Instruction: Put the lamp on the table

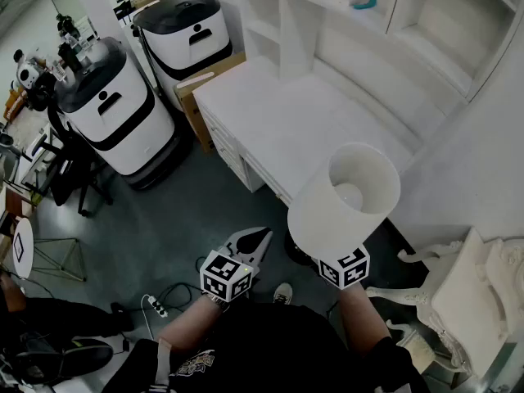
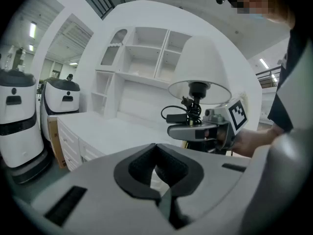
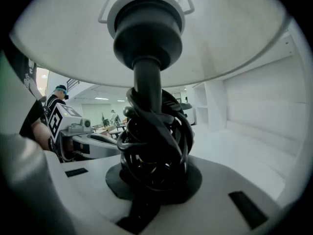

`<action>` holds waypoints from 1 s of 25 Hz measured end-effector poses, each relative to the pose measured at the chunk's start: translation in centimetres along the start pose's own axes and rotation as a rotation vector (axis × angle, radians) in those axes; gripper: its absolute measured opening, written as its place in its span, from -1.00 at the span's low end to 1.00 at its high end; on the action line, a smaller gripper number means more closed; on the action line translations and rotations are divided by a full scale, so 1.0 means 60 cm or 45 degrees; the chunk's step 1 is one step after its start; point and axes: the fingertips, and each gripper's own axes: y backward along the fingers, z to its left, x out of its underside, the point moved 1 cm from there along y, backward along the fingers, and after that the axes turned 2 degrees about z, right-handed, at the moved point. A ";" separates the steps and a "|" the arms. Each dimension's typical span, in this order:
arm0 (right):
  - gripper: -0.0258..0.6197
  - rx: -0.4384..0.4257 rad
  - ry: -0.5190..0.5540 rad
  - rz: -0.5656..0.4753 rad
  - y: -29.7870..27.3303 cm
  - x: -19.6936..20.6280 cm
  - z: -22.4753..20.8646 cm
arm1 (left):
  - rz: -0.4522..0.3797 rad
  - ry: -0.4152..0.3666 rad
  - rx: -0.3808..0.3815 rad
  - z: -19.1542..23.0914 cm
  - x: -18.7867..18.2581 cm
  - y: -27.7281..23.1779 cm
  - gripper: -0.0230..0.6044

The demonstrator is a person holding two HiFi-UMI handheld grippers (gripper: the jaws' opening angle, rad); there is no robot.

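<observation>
The lamp (image 1: 348, 199) is held upright in the air, near the front edge of the bench (image 1: 278, 129), by the right gripper (image 3: 155, 180), which is clamped on its cord-wrapped stem. The left gripper (image 1: 250, 248) is seen closed, with nothing in it. The lamp is judged picked up; setting it on the bench is not yet done.
</observation>
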 end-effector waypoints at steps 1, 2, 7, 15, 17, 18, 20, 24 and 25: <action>-0.73 0.000 0.000 -0.002 0.000 0.000 -0.003 | -0.001 0.000 0.001 -0.001 0.000 -0.003 -0.91; -0.73 0.000 0.000 -0.004 0.000 0.000 -0.006 | -0.002 0.000 0.002 -0.001 0.000 -0.006 -0.91; -0.73 0.010 -0.001 -0.006 0.002 0.001 -0.018 | -0.005 -0.002 0.009 -0.003 -0.003 -0.018 -0.91; -0.73 0.017 -0.019 -0.020 0.002 -0.003 -0.022 | -0.001 0.003 0.011 0.001 -0.004 -0.019 -0.91; -0.73 0.016 -0.021 -0.015 0.001 -0.002 -0.023 | 0.000 0.006 0.008 0.001 -0.003 -0.019 -0.91; -0.73 0.016 -0.022 -0.011 0.000 0.000 -0.023 | 0.000 0.007 0.006 0.002 -0.002 -0.019 -0.91; -0.73 0.014 -0.023 -0.007 -0.003 0.001 -0.023 | 0.000 0.009 0.001 0.006 -0.001 -0.017 -0.91; -0.73 0.009 -0.028 -0.011 -0.010 0.000 -0.021 | -0.002 0.014 -0.012 0.014 -0.001 -0.012 -0.91; -0.73 0.008 -0.028 -0.009 -0.012 0.000 -0.021 | -0.002 0.016 -0.015 0.017 -0.002 -0.011 -0.91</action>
